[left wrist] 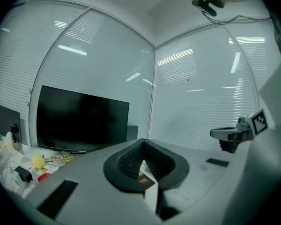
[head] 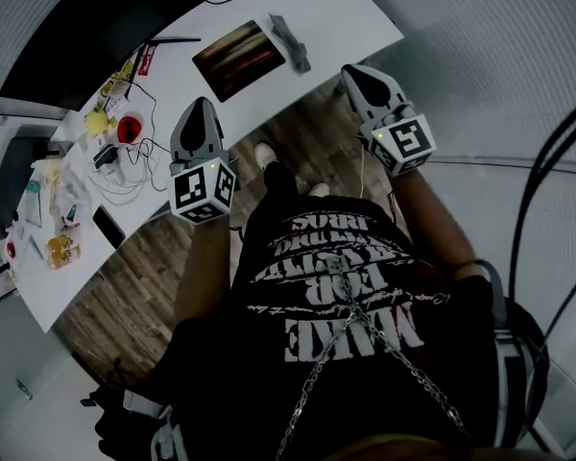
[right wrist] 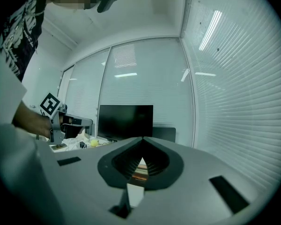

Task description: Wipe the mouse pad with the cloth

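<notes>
The dark rectangular mouse pad (head: 238,60), streaked with orange, lies flat on the white desk (head: 336,8); the grey cloth (head: 291,43) lies bunched just beside its right edge

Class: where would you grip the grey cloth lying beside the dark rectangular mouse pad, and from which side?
Probably from above, at the end nearest the front edge of the white table: the grey cloth lies flat as a narrow strip beside the dark mouse pad, so jaws can span its width.

Desk (head: 350,12): smooth white top, matt. Floor (head: 125,301): grained wood planks. Mouse pad (head: 238,58): smooth printed face, slight sheen. Cloth (head: 291,42): grey fabric. Monitor (left wrist: 82,118): glossy black screen. Left gripper (head: 200,106), right gripper (head: 357,73): matt grey plastic. Chain (head: 319,373): shiny metal.
</notes>
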Tool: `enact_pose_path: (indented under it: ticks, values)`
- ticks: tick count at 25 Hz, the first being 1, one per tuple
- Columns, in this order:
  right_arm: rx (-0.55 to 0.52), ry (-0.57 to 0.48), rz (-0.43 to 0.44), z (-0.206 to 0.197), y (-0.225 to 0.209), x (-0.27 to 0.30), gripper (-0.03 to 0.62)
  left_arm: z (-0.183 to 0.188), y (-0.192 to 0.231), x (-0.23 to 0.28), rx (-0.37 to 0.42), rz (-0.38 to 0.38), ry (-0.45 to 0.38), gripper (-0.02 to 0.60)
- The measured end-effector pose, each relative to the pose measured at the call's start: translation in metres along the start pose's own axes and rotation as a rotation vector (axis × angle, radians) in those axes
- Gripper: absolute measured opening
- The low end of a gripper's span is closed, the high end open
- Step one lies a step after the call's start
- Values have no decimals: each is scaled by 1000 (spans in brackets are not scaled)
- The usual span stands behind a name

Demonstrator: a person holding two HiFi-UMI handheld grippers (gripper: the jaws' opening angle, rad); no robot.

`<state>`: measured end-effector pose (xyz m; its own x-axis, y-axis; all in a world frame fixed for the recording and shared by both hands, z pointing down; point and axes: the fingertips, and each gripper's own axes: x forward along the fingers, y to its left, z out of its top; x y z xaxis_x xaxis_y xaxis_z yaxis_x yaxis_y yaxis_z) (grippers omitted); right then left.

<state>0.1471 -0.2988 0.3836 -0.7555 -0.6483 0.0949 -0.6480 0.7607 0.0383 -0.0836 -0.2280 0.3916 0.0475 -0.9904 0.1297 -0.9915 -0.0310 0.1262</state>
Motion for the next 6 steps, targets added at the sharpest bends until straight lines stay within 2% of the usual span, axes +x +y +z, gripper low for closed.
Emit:
enact_pose_path:
  ticks: [6]
  values:
    - [2, -1, 11, -3, 2, -3, 0, -1, -4, -5, -1, -7, 4, 5]
